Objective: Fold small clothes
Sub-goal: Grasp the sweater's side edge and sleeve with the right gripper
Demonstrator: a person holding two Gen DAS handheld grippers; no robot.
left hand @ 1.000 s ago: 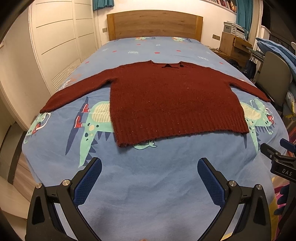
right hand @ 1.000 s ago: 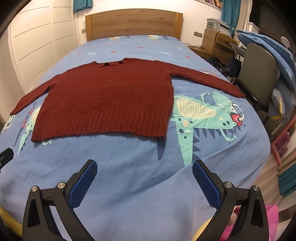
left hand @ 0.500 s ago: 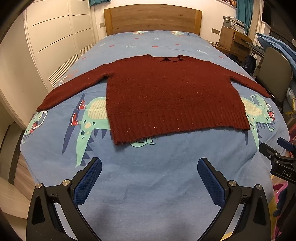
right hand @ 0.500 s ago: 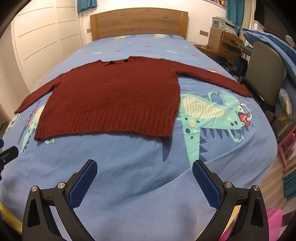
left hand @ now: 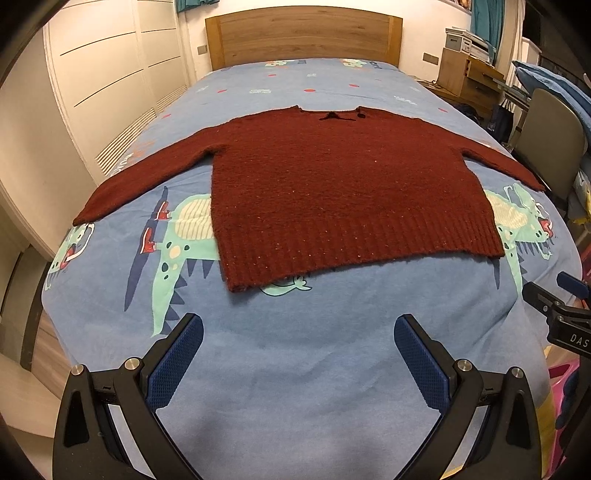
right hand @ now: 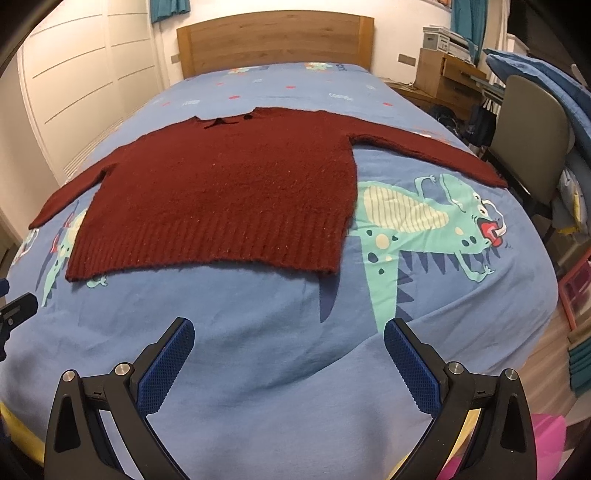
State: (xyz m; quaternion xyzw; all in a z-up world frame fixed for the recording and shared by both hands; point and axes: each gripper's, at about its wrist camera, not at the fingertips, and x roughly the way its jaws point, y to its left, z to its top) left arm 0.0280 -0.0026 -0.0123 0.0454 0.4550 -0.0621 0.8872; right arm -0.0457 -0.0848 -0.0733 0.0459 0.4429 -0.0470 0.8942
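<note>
A bed with a blue dinosaur-print cover (left hand: 295,369) and a wooden headboard (left hand: 303,33) is shown. A dark red knitted sweater (left hand: 332,192) is laid flat on the cover, sleeves spread to both sides, ribbed hem nearest the cameras. The left gripper (left hand: 298,334) is held above bare cover short of the hem, jaws spread wide, nothing gripped. The right gripper (right hand: 289,338) is likewise spread and empty.

Both tongs sit nearer the dark red knitted sweater (left hand: 332,192) than a second ago: left tongs (left hand: 298,332) and right tongs (right hand: 289,334) closer to its ribbed hem; sweater fills more of each view.
</note>
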